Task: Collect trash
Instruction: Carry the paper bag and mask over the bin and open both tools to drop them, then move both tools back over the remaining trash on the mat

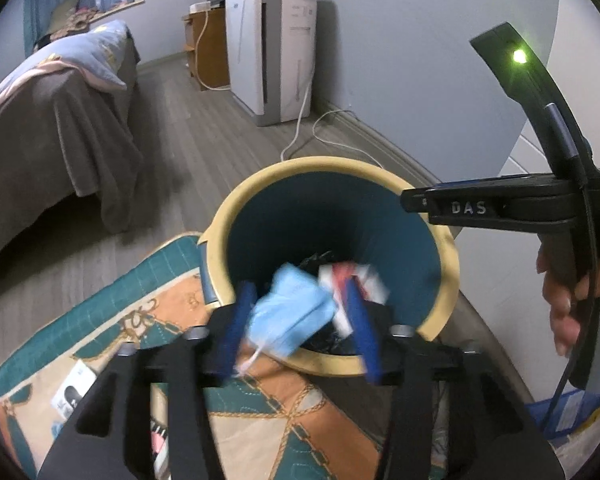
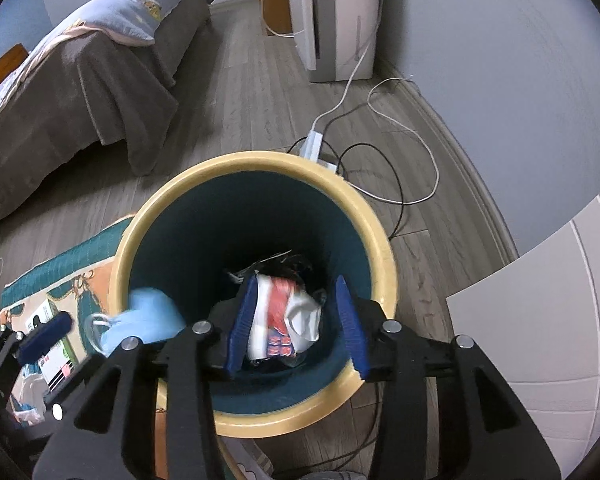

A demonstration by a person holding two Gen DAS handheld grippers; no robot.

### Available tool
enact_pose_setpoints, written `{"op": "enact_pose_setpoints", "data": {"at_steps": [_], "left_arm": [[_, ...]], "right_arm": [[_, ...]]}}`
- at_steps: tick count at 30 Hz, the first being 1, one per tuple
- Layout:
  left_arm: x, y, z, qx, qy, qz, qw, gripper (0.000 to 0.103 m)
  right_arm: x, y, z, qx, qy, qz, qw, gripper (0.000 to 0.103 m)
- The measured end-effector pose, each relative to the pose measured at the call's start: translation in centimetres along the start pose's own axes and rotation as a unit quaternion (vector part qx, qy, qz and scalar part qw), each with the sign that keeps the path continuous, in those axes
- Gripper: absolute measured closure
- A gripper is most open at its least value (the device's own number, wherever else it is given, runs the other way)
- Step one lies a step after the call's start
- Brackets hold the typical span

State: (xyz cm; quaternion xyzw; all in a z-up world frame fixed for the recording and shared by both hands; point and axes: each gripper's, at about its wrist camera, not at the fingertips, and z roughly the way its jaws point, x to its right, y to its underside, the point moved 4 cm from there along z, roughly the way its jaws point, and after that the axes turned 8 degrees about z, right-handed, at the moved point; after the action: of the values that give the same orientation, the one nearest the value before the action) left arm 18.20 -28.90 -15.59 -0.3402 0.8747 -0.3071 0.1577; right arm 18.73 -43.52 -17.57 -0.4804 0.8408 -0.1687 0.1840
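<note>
A round bin with a cream rim and teal inside stands on the floor; it also shows in the right wrist view. My left gripper is open above the bin's near rim, and a light blue face mask lies loose between its blue pads, blurred. My right gripper is open over the bin mouth, with a red, white and blue wrapper between its pads, touching the left one. The mask also shows at the bin's left rim. Dark trash lies at the bin's bottom.
A patterned teal and orange rug lies beside the bin with a small box on it. A bed with brown cover is at left. A white air purifier, a power strip and cables lie by the wall.
</note>
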Motion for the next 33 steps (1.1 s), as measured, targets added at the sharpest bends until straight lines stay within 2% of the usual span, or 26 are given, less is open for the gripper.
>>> {"op": "enact_pose_setpoints", "data": {"at_steps": [1,2,3,5,6,11,23,33], "left_arm": [[-0.1,0.0,-0.2,0.002,-0.009,0.000,1.0000,0.022],[-0.4,0.0,-0.5,0.007,-0.020,-0.001,0.9998,0.011],[-0.5,0.0,-0.6,0.010,-0.028,-0.002,0.9995,0.009],[-1.0,0.0,-1.1,0.013,-0.042,-0.008,0.9990,0.007],[-1.4,0.2,-1.3,0.012,-0.047,-0.016,0.9987,0.007],[-3.6,0.9,-2.9,0.016,-0.065,-0.040,0.9970,0.007],[-8.8,2.8,-7.7,0.041,-0.094,-0.077,0.9917,0.006],[-12.9,5.6,-11.6,0.048,-0.121,-0.092,0.9872,0.006]], "right_arm": [[0.1,0.0,-0.1,0.000,-0.002,0.003,1.000,0.049],[0.1,-0.1,-0.1,0.001,-0.003,0.005,1.000,0.036],[0.0,-0.1,-0.2,0.002,-0.003,0.006,1.000,0.022],[-0.4,-0.1,-0.6,0.009,-0.006,0.003,1.000,0.008],[-0.7,-0.2,-0.9,0.016,-0.014,0.002,1.000,0.006],[-2.0,-0.4,-1.8,0.027,-0.025,-0.010,0.999,0.006],[-5.4,0.1,-3.2,0.037,-0.018,-0.031,0.999,0.006],[-11.3,1.8,-3.6,0.038,-0.020,-0.087,0.995,0.006]]}}
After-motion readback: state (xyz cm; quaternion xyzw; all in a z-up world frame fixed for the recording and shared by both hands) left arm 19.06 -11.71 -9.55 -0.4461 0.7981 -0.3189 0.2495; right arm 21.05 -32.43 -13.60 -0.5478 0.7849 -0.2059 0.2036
